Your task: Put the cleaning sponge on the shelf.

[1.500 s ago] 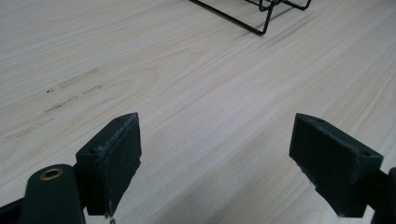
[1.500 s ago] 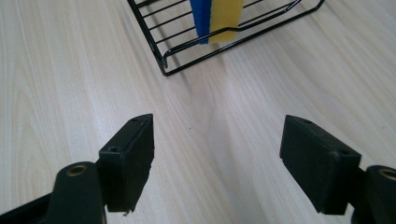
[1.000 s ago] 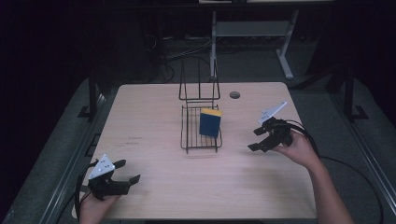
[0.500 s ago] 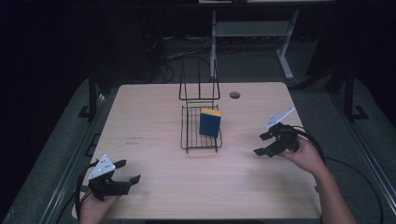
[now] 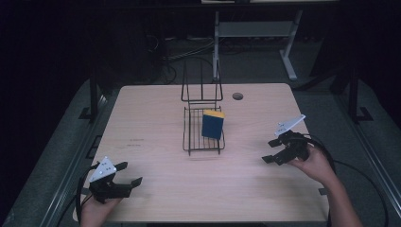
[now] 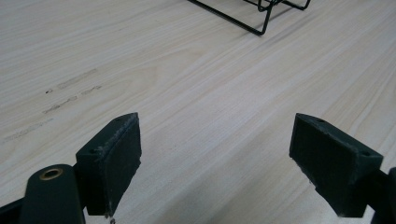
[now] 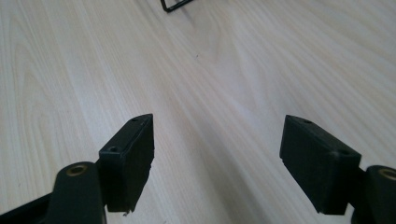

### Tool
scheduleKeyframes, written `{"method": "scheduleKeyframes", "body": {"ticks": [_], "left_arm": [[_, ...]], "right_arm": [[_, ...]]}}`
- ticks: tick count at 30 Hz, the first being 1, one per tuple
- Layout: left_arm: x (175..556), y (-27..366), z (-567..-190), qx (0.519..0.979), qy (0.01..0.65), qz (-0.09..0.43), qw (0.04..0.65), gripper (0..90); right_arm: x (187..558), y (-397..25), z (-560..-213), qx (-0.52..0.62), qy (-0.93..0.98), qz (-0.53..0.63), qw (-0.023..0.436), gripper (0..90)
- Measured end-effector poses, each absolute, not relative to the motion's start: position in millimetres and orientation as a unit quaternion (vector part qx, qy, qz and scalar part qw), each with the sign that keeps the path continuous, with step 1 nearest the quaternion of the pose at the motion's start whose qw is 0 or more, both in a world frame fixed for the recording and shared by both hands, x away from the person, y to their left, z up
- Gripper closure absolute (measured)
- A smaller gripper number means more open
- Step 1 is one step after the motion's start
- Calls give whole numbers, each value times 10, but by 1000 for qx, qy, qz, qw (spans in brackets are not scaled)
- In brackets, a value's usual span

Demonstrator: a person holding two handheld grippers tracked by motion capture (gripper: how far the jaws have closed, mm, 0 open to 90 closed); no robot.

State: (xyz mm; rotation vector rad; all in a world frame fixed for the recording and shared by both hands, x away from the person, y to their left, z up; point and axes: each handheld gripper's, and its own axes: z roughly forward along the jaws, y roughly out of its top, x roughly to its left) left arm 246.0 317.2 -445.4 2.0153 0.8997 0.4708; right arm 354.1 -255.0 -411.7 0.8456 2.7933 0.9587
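Black wire rack (image 5: pixel 202 124) at table centre, back section upright. Blue sponge w/ yellow top (image 5: pixel 213 124) stands tilted inside, right side.

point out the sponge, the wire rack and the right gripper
sponge (image 5: pixel 213 126): high view, middle of its blue face
wire rack (image 5: pixel 189 132): high view, flat wire floor left of the sponge
right gripper (image 5: pixel 270 149): high view, midway between its open fingertips
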Motion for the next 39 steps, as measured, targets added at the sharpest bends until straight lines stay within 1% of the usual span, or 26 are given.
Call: {"method": "scheduleKeyframes", "body": {"ticks": [17,39], "left_arm": [[2454,3178,-4449,807,362,188,427,162],[2455,3157,-4458,809,359,189,426,162]], "right_arm": [[3375,-2704,-4225,288,905,310,34,256],[3051,-2858,-4334,293,902,313,42,250]]}}
